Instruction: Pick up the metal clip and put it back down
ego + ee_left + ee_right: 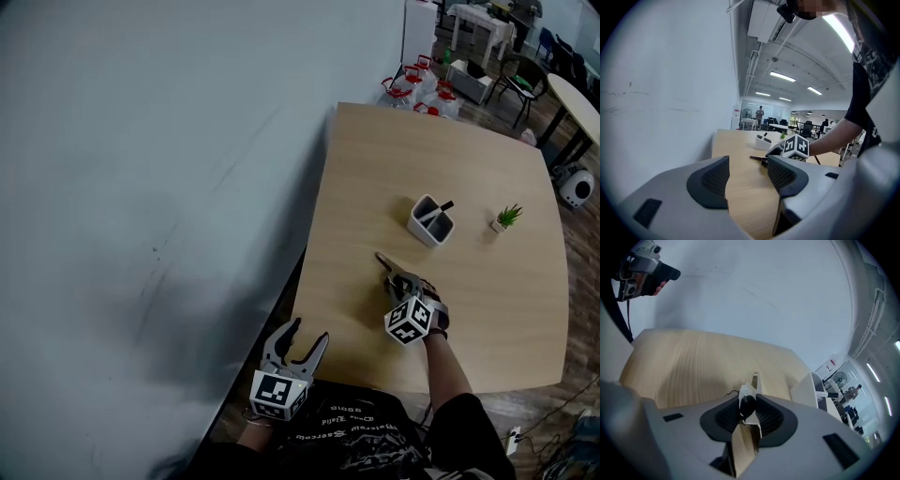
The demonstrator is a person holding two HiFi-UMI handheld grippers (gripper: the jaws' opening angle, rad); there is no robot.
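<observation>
Pale wood covers the bench [487, 309] in the head view, with a grey wall along its 9 o'clock side. The right gripper [397, 279] is low over the near half of the bench, pointing towards 11 o'clock. The thin dark tip of the metal clip [382, 260] sticks out past its fingers. At 1 o'clock from it stands a white holder [430, 223] with a dark pen in it, and a small potted plant [506, 218] stands at 3 o'clock from the holder. The left gripper [308, 338] hangs at 7 o'clock from the right one, at the bench's near left corner.

In the left gripper view its dark fingers [711, 183] are spread apart, with only bare bench between them. Beyond them, at 1 o'clock, the right gripper's marker cube shows, with the clip [756, 158] lying low at its 9 o'clock side.

In the right gripper view the fingers [723, 416] pinch the clip [746, 401] from both sides. Its silver end points to 12 o'clock over the wood. Whether the clip touches the bench cannot be told. The holder [810, 389] stands at 2 o'clock.
</observation>
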